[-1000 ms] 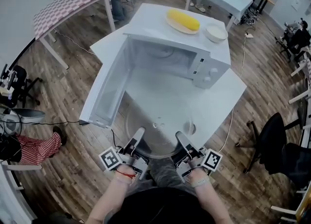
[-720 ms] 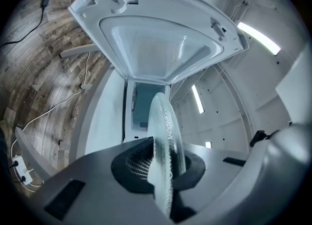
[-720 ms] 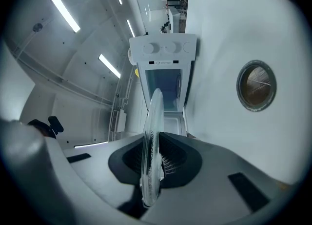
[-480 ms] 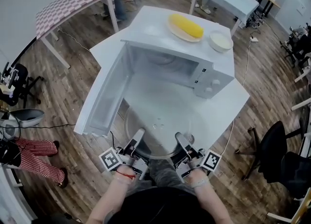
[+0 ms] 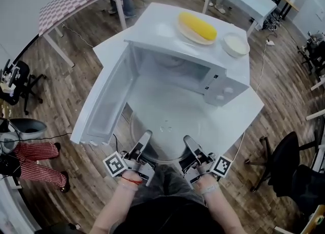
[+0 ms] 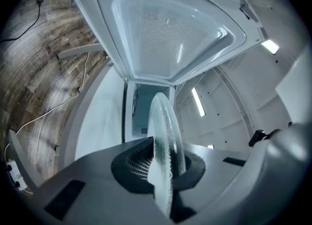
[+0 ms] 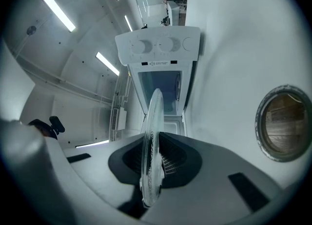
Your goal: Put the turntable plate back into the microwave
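1. The turntable plate (image 5: 165, 126) is a clear glass disc, see-through enough that the white table (image 5: 244, 111) shows through it. A small raised hub sits near its middle.
2. In the head view the plate lies roughly flat over the table's near part, directly in front of the microwave (image 5: 203, 75) and outside the cavity. Whether it touches the tabletop cannot be told.
3. The microwave door (image 5: 104, 101) hangs wide open on the left, and the plate's far rim points toward the open cavity.
4. In the left gripper view the plate (image 6: 165, 146) appears edge-on as a thin frosted band, with a textured rim seated in the dark ribbed pads.
5. The left gripper (image 5: 142, 144) is clamped on the plate's near-left rim, its 2 jaws drawn in against the glass.
6. The right gripper (image 5: 188, 145) is likewise closed on the near-right rim. Its own view shows the plate (image 7: 152, 146) pinched edge-on between the pads, with the microwave's control panel (image 7: 158, 46) and its 2 dials straight ahead.
7. The 2 grippers sit side by side and apart, both reaching forward from the person's body and angled slightly inward toward the plate.
8. The left hand (image 5: 129, 179) and right hand (image 5: 204, 186) grip the handles close to the torso, with the marker cubes turned outward.
9. A dish of yellow corn (image 5: 198, 26) and a white bowl (image 5: 236, 44) rest on top of the microwave.
10. A round opening in the table (image 7: 285, 129) shows wood floor beneath, to the right of the right gripper.
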